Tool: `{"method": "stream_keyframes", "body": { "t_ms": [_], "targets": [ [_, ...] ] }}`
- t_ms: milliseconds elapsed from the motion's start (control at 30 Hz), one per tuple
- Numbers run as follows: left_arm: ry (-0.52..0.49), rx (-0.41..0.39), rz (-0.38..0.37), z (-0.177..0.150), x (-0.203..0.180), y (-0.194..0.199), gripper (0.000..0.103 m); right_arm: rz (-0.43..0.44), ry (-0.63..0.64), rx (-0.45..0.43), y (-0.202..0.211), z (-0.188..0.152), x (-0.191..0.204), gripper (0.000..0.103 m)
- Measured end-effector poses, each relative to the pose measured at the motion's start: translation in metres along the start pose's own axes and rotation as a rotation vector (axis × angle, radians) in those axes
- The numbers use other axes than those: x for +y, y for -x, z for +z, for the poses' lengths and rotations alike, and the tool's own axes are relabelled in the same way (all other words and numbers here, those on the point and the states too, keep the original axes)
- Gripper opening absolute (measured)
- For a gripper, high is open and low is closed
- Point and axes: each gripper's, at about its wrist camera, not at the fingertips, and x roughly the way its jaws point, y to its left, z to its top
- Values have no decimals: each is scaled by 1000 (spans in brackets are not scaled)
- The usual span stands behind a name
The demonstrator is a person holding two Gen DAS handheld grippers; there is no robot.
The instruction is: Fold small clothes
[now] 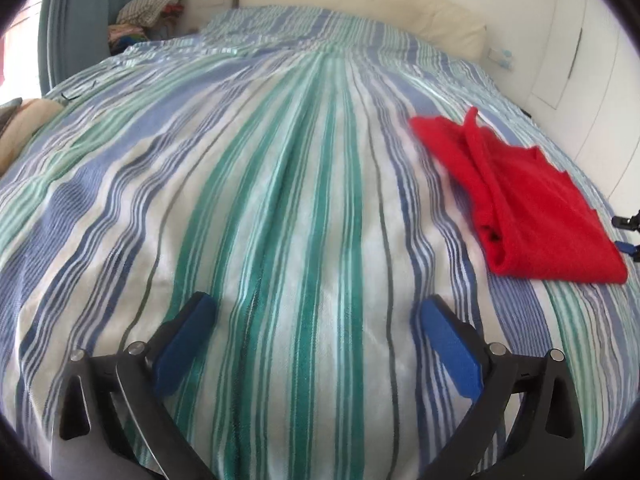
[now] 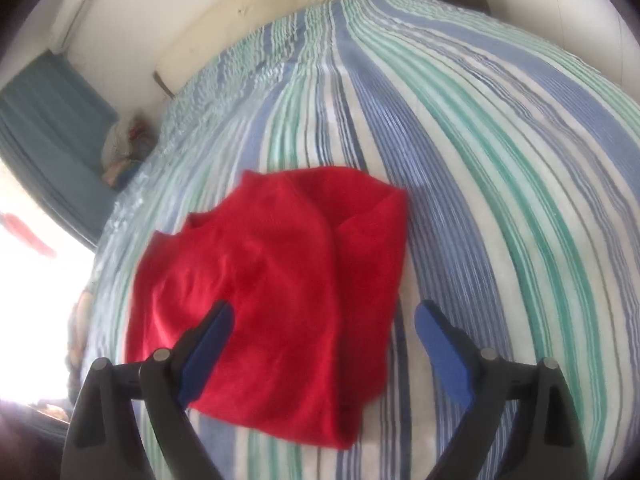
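Blue-padded right gripper [image 2: 324, 316]: jaws spread wide, empty, poised over the near edge of a red garment [image 2: 276, 256]. Garment: soft fleecy knit, folded into a rough rectangle, lying flat on the striped bedspread [image 2: 500, 168]; long axis runs from the gripper toward the cream headboard [image 2: 256, 4]. Left gripper [image 1: 316, 312]: jaws wide apart, empty, above bare bedspread [image 1: 280, 184], garment [image 1: 520, 200] well to its right.

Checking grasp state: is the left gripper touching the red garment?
Apart. Left wrist view: left gripper open over bare striped bedspread; red garment lies well off to its right.
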Motion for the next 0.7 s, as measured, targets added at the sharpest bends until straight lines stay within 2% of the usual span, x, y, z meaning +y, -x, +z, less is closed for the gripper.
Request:
{"method": "stream_keyframes", "body": {
  "t_ms": [67, 100, 133, 167, 200, 233, 367, 500, 600, 700],
  "targets": [
    [-8, 14, 7, 0, -2, -3, 102, -111, 19, 39, -25, 2, -2, 91],
    [-7, 13, 5, 0, -2, -3, 102, -103, 0, 66, -36, 1, -5, 88],
    [-5, 14, 1, 0, -2, -3, 102, -55, -28, 86, -44, -1, -8, 85],
    [-3, 13, -1, 0, -2, -3, 102, 6, -37, 84, -48, -3, -7, 69],
    [-2, 13, -3, 0, -2, -3, 102, 35, -25, 88, -50, -5, -3, 34],
    [-2, 12, -3, 0, -2, -3, 102, -7, -7, 86, -51, -5, 1, 12],
    [8, 6, -13, 0, 1, -3, 102, -110, 26, 9, -34, 2, 34, 12],
    [10, 6, -13, 0, 1, -3, 102, 10, 96, -38, -10, 22, 110, 12],
    [9, 7, -12, 0, 1, -3, 102, 81, 177, 2, -18, 27, 179, 12],
    [9, 7, -13, 0, 1, -3, 102, 121, 256, 57, -46, 18, 241, 12]
  ]
}}
